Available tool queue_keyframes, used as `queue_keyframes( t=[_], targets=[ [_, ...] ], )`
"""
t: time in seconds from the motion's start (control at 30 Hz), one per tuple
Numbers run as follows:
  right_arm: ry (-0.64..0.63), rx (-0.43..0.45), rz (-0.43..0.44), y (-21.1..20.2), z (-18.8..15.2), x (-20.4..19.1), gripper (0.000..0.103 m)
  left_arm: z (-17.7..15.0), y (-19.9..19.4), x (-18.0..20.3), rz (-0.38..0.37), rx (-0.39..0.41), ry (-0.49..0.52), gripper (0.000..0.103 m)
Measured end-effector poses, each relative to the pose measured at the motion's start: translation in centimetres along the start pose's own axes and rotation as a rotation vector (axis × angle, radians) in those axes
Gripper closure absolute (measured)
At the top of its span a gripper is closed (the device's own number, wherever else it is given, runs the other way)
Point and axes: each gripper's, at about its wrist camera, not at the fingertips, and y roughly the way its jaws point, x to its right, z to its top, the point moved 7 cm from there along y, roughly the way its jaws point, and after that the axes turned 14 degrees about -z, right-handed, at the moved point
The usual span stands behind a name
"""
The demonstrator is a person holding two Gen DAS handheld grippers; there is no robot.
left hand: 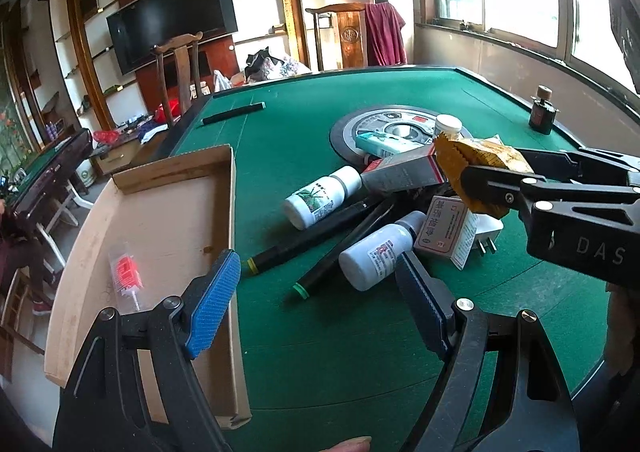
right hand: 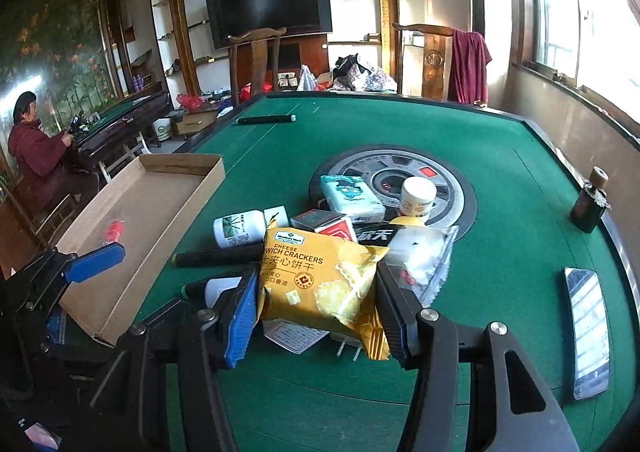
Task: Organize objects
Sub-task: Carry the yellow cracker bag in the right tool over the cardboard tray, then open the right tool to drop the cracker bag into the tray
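Note:
A pile of small goods lies mid-table: white bottles point(left hand: 320, 198), black pens point(left hand: 308, 234), small boxes point(left hand: 446, 230) and a teal tissue pack point(right hand: 351, 198). My right gripper point(right hand: 316, 308) is shut on a yellow cracker packet point(right hand: 320, 276) and holds it over the pile; it also shows in the left wrist view point(left hand: 486, 172). My left gripper point(left hand: 318, 292) is open and empty, between the pile and a shallow cardboard tray point(left hand: 230, 212). The tray holds a small red-and-clear item point(left hand: 126, 272).
A dark bottle point(right hand: 590, 200) stands near the table's right edge. A phone point(right hand: 588, 332) lies at the right front. A black bar point(right hand: 266, 119) lies at the far side. A round centre disc point(right hand: 464, 204) sits behind the pile. Chairs stand beyond the green table point(right hand: 500, 252).

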Motion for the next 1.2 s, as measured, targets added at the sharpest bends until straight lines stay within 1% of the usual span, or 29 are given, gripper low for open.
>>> queue_keyframes(
  t=[0.2,0.33,0.5,0.63,0.8,0.9,1.03,1.2],
  targets=[
    [-0.029,-0.007,0.018,0.1,0.5,-1.8,0.048,0.0,-0.5,-1.2,0.0,0.009,-0.026,0.022],
    [-0.073,-0.001,0.045,0.1,1.4,-4.0,0.048,0.1,-1.2,-2.7,0.011,0.025,-0.059,0.022],
    [-0.132,0.001,0.088,0.5,2.7,-7.6,0.048,0.0,-2.4,-6.1,0.046,0.047,-0.139,0.022],
    [-0.172,-0.02,0.167,1.4,4.0,-11.6,0.048,-0.6,-3.4,-9.7,0.087,0.063,-0.222,0.022],
    [-0.221,-0.065,0.233,3.2,4.9,-16.9,0.048,-2.5,-4.4,-14.9,0.179,0.065,-0.334,0.022],
    [-0.248,-0.093,0.26,4.6,5.1,-19.8,0.048,-4.0,-4.7,-17.5,0.192,0.062,-0.411,0.022],
    [-0.275,-0.158,0.257,7.5,4.7,-22.5,0.048,-5.2,-4.8,-19.1,0.2,0.06,-0.458,0.022],
    [-0.3,-0.231,0.249,10.2,3.7,-24.5,0.048,-5.8,-4.5,-19.3,0.18,0.05,-0.476,0.022]
  ],
)
